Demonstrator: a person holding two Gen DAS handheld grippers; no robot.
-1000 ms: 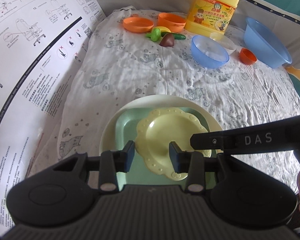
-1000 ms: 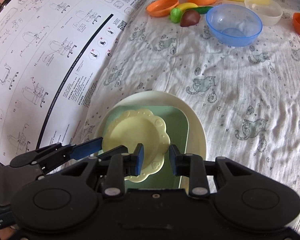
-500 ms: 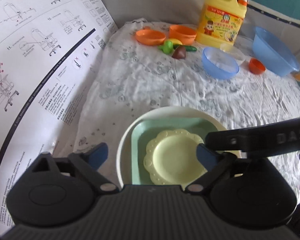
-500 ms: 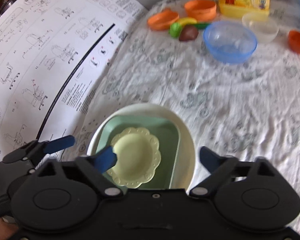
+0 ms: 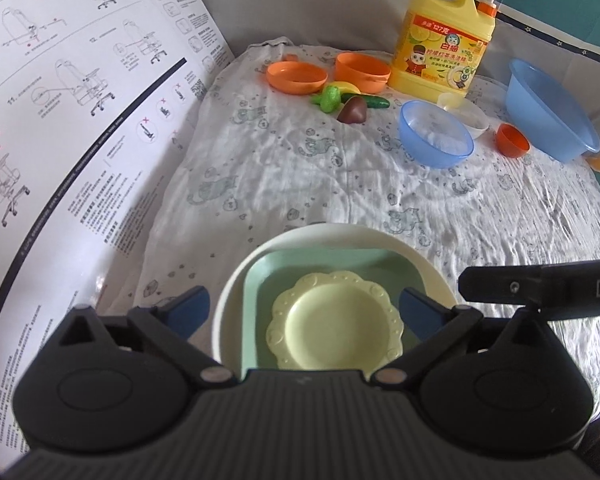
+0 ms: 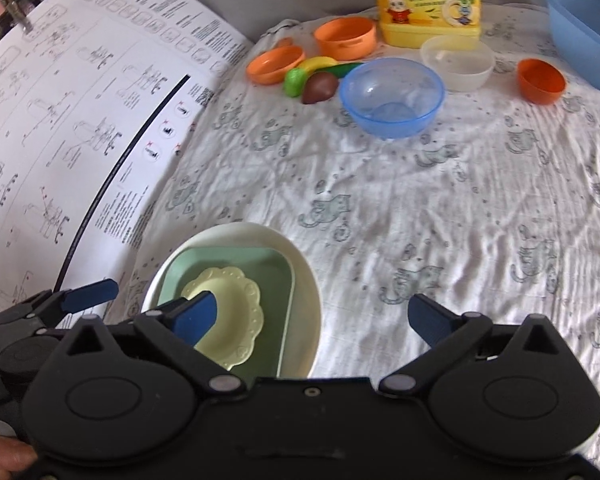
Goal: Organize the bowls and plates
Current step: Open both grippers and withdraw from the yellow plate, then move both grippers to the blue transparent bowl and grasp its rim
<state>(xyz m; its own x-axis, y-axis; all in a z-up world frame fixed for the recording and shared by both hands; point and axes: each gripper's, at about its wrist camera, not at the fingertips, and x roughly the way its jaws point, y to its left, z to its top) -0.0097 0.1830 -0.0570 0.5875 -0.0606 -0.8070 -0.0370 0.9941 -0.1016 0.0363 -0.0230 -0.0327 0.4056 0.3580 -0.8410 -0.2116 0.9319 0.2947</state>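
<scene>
A small yellow scalloped plate (image 5: 336, 322) lies in a green square plate (image 5: 328, 266), which lies in a round cream plate (image 5: 340, 238), stacked on the cloth close in front of me. The stack also shows in the right wrist view (image 6: 236, 300). My left gripper (image 5: 300, 308) is open and empty, its jaws wide on either side of the stack, held above it. My right gripper (image 6: 314, 316) is open and empty, to the right of the stack. Further back stand a blue bowl (image 5: 434, 134), a clear bowl (image 6: 458, 62) and a small orange bowl (image 5: 512, 140).
At the back stand an orange plate (image 5: 296, 76), an orange pot (image 5: 362, 70), toy vegetables (image 5: 350, 104), a yellow detergent jug (image 5: 446, 36) and a large blue basin (image 5: 548, 108). A large printed instruction sheet (image 5: 60, 120) covers the left side.
Both grippers were shut on the yellow plate's rim a second ago. They have opened wide, let it go into the green plate, and pulled back and up.
</scene>
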